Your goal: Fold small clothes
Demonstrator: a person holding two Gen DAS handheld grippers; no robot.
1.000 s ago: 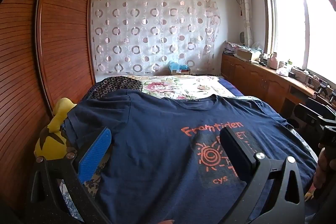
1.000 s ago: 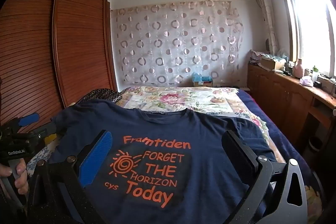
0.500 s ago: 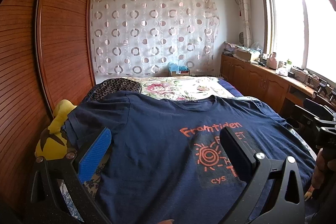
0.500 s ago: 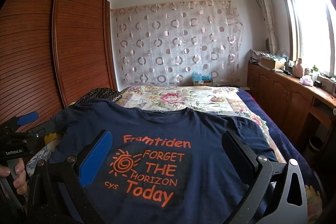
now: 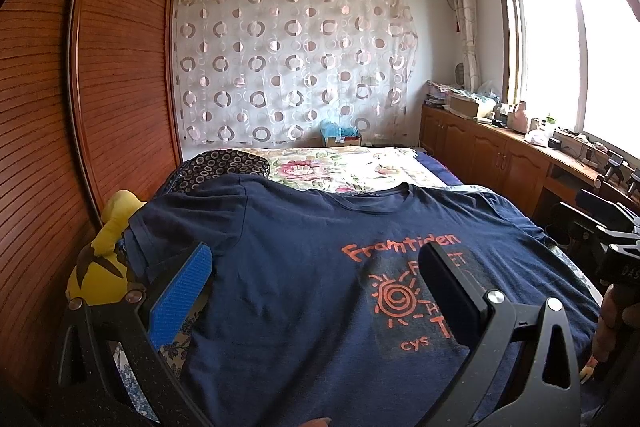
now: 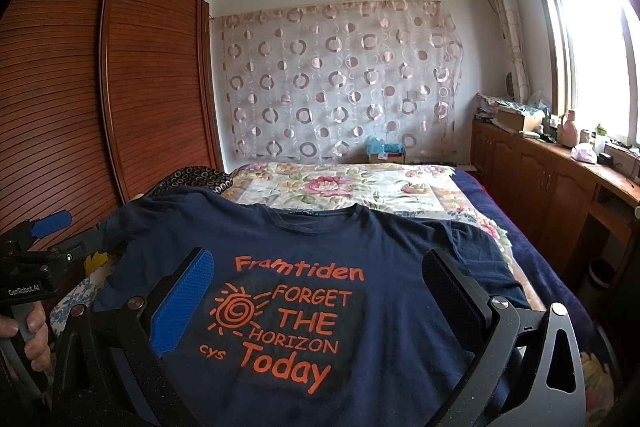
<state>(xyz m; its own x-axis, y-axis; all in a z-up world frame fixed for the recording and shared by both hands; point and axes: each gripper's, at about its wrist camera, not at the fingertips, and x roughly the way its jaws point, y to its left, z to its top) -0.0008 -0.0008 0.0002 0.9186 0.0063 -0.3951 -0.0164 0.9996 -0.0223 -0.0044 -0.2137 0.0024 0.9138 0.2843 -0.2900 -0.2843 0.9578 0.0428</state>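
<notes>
Navy T-shirt (image 6: 384,259) lies flat, print up, unfolded on the bed (image 6: 400,183), collar toward 12 o'clock. Left gripper (image 5: 316,279) and right gripper (image 6: 320,283) both spread wide, grasping nothing, hovering over hem end. No fold made; all folding remains.

Navy T-shirt (image 5: 304,267) flat on bed (image 5: 360,167), left gripper (image 5: 316,267) jaws apart above
</notes>
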